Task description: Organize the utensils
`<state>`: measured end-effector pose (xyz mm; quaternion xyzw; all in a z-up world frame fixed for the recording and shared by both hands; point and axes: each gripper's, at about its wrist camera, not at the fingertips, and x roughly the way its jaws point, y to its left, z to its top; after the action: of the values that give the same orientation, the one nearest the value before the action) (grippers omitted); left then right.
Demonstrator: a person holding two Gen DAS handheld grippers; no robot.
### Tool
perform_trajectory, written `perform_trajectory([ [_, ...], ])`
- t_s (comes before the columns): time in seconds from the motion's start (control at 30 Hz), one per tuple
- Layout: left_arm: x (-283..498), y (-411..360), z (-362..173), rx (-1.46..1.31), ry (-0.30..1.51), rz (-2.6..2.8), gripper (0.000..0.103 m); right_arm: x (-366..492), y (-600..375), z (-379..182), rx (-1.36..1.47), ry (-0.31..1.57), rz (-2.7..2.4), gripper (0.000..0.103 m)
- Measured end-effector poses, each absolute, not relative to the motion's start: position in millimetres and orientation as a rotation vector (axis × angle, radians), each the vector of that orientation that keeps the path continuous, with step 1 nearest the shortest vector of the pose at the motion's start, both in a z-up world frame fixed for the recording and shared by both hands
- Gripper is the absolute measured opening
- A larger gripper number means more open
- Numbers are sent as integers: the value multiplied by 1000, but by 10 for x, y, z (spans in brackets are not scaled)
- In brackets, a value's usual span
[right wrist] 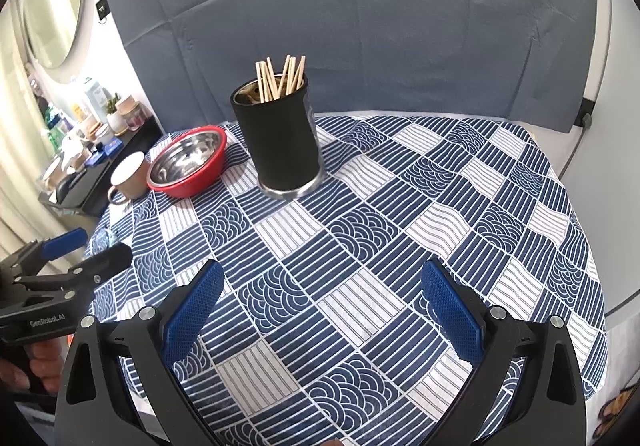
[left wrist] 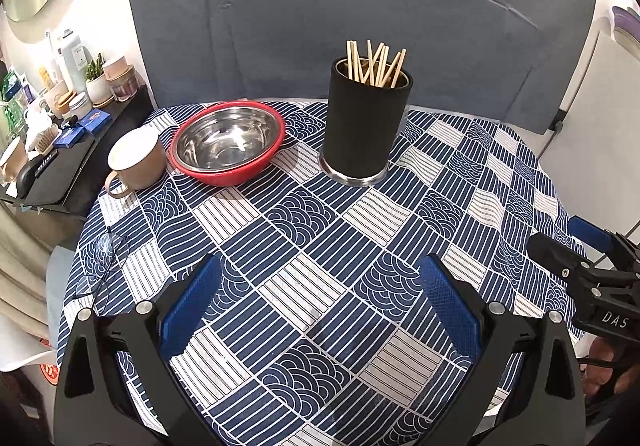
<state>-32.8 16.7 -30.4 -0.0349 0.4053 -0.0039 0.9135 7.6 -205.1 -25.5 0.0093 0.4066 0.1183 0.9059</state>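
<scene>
A black cylindrical holder (left wrist: 365, 126) (right wrist: 280, 144) stands upright on the blue patterned tablecloth, with several wooden chopsticks (left wrist: 376, 64) (right wrist: 280, 80) sticking out of its top. My left gripper (left wrist: 320, 306) is open and empty, low over the near part of the table. My right gripper (right wrist: 320, 306) is also open and empty, to the right of the left one. The right gripper shows at the right edge of the left wrist view (left wrist: 572, 242); the left gripper shows at the left edge of the right wrist view (right wrist: 96, 250).
A steel bowl inside a red bowl (left wrist: 230, 144) (right wrist: 188, 162) and a beige mug (left wrist: 138, 158) (right wrist: 128, 174) sit at the table's far left. Eyeglasses (left wrist: 106, 266) lie near the left edge. A grey backdrop (left wrist: 340, 14) stands behind; a cluttered shelf (left wrist: 60, 118) is left.
</scene>
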Motion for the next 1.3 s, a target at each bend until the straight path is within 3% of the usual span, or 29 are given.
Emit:
perform_trajectory([
  [1.3,-226,224,-353,-88,858,-5,97,126,-1980,-239,-15,832,228,95],
])
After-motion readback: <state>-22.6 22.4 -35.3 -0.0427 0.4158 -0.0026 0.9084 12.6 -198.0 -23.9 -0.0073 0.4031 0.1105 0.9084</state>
